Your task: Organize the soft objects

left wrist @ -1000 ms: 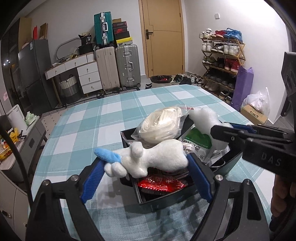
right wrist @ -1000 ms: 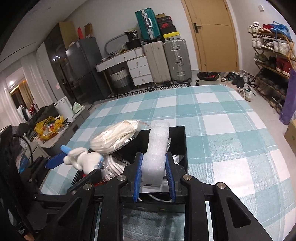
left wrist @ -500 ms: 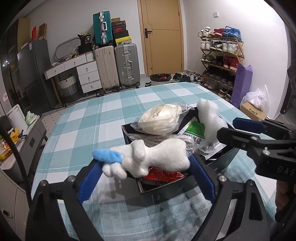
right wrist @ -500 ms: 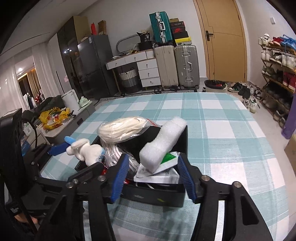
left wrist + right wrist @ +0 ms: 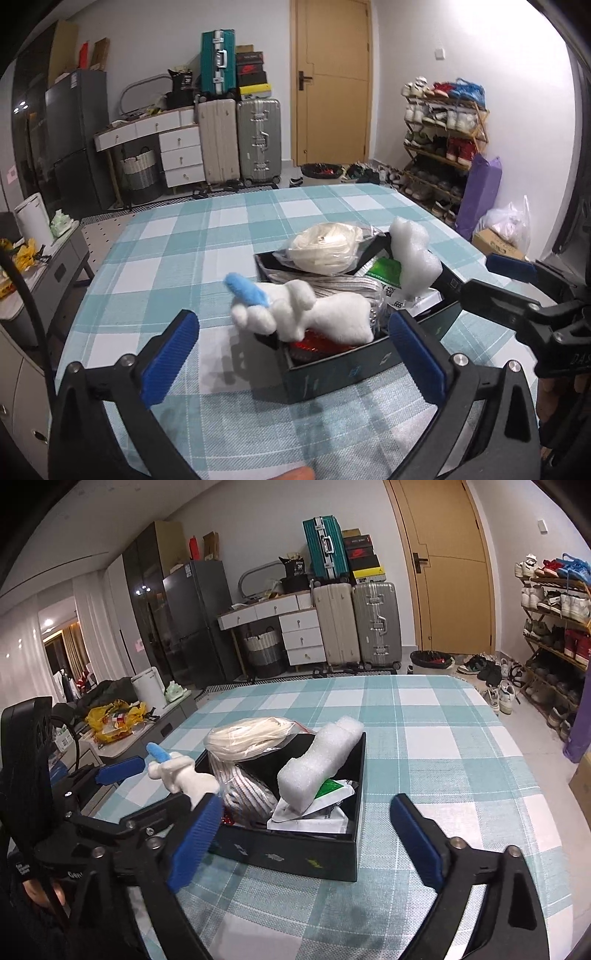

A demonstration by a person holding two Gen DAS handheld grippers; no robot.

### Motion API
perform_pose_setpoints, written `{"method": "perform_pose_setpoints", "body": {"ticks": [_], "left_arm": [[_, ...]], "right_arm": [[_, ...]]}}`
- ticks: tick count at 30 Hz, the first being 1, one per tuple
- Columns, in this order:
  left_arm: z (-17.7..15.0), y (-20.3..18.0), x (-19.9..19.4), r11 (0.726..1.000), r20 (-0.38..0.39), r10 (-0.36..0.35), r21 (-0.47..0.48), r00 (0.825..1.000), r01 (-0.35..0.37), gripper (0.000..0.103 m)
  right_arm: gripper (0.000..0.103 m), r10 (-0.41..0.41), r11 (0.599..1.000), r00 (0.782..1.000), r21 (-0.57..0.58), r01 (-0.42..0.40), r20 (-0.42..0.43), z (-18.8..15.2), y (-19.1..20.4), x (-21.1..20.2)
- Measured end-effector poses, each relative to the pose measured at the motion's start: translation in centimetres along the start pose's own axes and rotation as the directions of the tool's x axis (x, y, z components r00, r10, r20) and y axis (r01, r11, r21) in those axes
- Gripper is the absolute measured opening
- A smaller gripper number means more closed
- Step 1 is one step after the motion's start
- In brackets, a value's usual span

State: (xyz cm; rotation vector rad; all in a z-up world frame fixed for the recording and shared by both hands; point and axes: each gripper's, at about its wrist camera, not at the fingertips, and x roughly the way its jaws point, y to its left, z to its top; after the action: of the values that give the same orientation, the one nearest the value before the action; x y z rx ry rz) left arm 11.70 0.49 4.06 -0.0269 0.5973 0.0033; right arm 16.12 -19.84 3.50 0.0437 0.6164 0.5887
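A black box point(image 5: 332, 365) point(image 5: 295, 853) stands on the checked tablecloth, full of soft things. A white plush toy with a blue tip point(image 5: 306, 314) point(image 5: 181, 771) lies over its near-left edge. A white foam piece point(image 5: 413, 262) point(image 5: 317, 764) leans in the box. A bagged cream bundle point(image 5: 328, 247) point(image 5: 251, 734) lies on top at the back. My left gripper point(image 5: 295, 354) is open and empty, just in front of the plush toy. My right gripper point(image 5: 306, 838) is open and empty, in front of the box.
The checked table point(image 5: 207, 240) point(image 5: 443, 746) stretches beyond the box. A striped cloth point(image 5: 243, 794), a green-and-white packet point(image 5: 328, 794) and a red packet point(image 5: 317, 341) lie in the box. Suitcases, drawers and a shoe rack stand across the room.
Both grippers have opened and pulled back. The left let go of the plush toy, the right let go of the foam piece; both now rest in the box.
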Motion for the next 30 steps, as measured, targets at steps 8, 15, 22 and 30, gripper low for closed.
{"method": "perform_pose_setpoints", "body": {"ticks": [8, 15, 22, 30], "left_arm": [[-1.8, 0.7, -2.7, 0.999, 0.099, 0.049, -0.027, 0.994, -0.047, 0.103], [-2.7, 0.8, -3.8, 0.998, 0.142, 0.049, -0.035, 0.989, -0.044, 0.103], [-3.2, 0.4, -3.5, 0.998, 0.147, 0.052, -0.037, 0.988, -0.047, 0.103], [-3.7, 0.2, -2.7, 0.998, 0.147, 0.062, -0.042, 0.987, -0.056, 0.103]], "right_arm": [[0.102, 0.043, 0.999, 0.997, -0.032, -0.04, 0.069, -1.4, -0.5, -1.9], [0.102, 0.049, 0.998, 0.99, -0.036, -0.044, 0.13, -2.3, -1.4, -3.3], [0.102, 0.037, 0.998, 0.986, -0.063, -0.027, 0.163, -3.2, -1.2, -3.8], [0.102, 0.034, 0.996, 0.983, -0.088, -0.018, 0.179, -3.5, -0.5, -3.6]]}}
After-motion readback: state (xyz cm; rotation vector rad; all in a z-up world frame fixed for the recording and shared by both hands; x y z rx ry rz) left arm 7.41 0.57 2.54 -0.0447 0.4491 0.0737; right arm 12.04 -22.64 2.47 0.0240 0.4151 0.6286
